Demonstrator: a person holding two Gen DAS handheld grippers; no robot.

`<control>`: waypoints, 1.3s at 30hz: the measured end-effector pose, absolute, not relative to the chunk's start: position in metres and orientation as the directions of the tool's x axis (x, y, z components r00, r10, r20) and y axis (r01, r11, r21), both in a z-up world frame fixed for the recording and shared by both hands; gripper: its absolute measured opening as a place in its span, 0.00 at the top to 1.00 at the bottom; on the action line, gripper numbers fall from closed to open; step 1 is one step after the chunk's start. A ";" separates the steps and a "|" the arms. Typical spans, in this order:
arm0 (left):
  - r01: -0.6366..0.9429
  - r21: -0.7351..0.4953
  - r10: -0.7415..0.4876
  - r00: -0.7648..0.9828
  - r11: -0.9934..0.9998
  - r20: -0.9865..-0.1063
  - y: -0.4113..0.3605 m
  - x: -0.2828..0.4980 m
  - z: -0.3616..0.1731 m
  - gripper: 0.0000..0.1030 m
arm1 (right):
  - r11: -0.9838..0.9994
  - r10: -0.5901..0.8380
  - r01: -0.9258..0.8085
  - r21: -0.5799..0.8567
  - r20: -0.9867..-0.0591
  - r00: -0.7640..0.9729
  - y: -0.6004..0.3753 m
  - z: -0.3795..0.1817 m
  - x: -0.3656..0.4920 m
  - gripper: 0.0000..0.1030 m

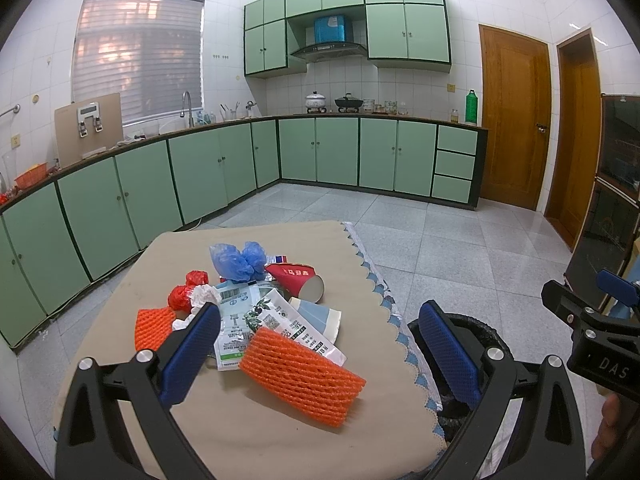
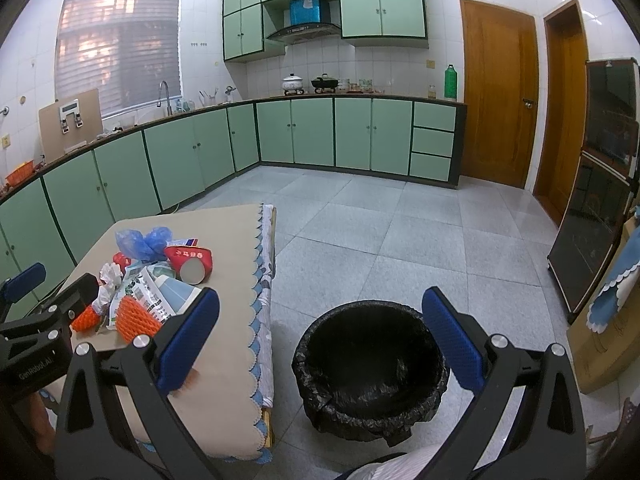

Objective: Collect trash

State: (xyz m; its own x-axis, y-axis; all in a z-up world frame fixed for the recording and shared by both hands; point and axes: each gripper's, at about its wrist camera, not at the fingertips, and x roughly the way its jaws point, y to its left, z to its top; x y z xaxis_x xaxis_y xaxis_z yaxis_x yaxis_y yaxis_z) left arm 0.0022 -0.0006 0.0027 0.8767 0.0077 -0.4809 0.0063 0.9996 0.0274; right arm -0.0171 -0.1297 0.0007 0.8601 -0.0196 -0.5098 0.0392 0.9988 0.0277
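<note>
A pile of trash lies on the beige-covered table (image 1: 248,420): an orange foam net (image 1: 302,374) at the front, a second orange net (image 1: 152,326) at the left, printed wrappers (image 1: 240,312), a red paper cup (image 1: 300,280) on its side, blue plastic (image 1: 236,260), red scraps (image 1: 184,296). My left gripper (image 1: 320,356) is open and empty above the front orange net. My right gripper (image 2: 320,340) is open and empty above the black-lined bin (image 2: 370,364) on the floor right of the table (image 2: 224,380). The pile also shows there, with the orange net (image 2: 138,318) and red cup (image 2: 190,262).
Green kitchen cabinets (image 1: 200,172) run along the left and back walls. Wooden doors (image 1: 514,120) stand at the back right, and a dark glass cabinet (image 2: 600,184) at the right. The bin's rim (image 1: 472,320) shows beside the table's right edge. Grey tiled floor (image 2: 380,232) surrounds the table.
</note>
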 end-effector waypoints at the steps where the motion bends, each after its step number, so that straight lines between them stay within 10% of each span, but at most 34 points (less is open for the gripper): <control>1: 0.006 0.028 0.008 0.877 1.000 -0.481 -0.001 0.003 0.003 0.06 | 0.999 -0.021 0.040 0.026 -0.509 0.861 -0.129 0.001 -0.017 0.05; 39: 0.006 0.026 0.008 0.878 1.000 -0.479 -0.001 0.001 0.010 0.06 | 0.999 -0.021 0.039 0.025 -0.506 0.862 -0.127 0.001 -0.016 0.05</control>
State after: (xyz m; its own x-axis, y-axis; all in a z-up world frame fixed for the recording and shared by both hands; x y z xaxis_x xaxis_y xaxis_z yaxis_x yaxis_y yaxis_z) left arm 0.0011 -0.0010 0.0098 0.8777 0.0076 -0.4792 0.0058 0.9996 0.0264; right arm -0.0160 -0.1267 0.0007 0.8620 -0.0211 -0.5064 0.0393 0.9989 0.0254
